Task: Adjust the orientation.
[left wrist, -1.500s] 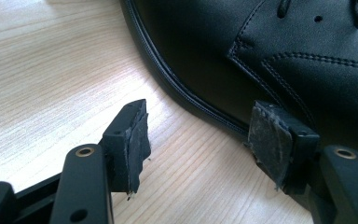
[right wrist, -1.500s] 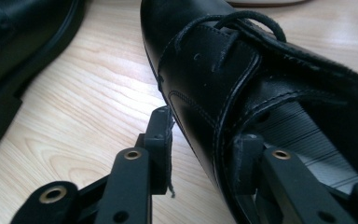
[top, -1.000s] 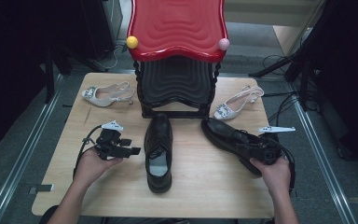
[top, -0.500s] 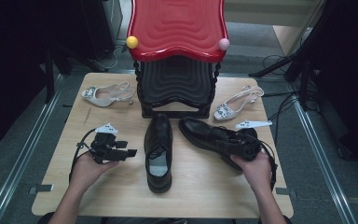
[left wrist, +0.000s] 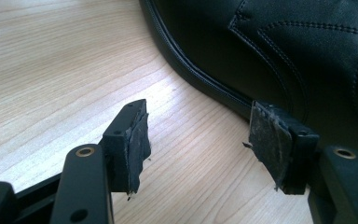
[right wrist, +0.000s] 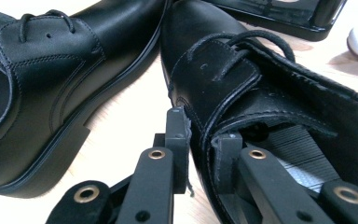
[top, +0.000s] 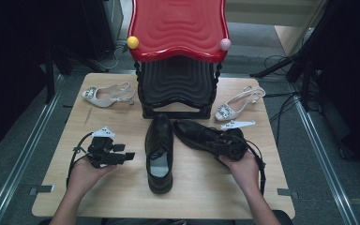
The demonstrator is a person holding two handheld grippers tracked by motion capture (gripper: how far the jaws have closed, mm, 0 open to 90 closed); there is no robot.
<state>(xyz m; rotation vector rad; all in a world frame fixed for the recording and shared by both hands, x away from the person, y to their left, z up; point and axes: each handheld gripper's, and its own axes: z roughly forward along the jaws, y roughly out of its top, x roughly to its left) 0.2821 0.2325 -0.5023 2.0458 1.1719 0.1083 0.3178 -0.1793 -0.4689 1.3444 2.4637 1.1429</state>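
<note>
High view: the black leather lace-up shoe (top: pixel 159 152) lies straight on the pale wooden table (top: pixel 122 197), toe toward the red and black tiered shoe rack (top: pixel 178 61). Its mate, the second black leather shoe (top: pixel 201 137), lies angled beside it, heel in my right gripper (top: pixel 232 146). Pairing appears unfinished; straightening is left.

Left gripper view: my left gripper (left wrist: pixel 196 144) stands wide and empty, the first shoe just beside one finger.

Right gripper view: my fingers (right wrist: pixel 177 140) are clamped narrow on the second shoe's collar wall.
</note>
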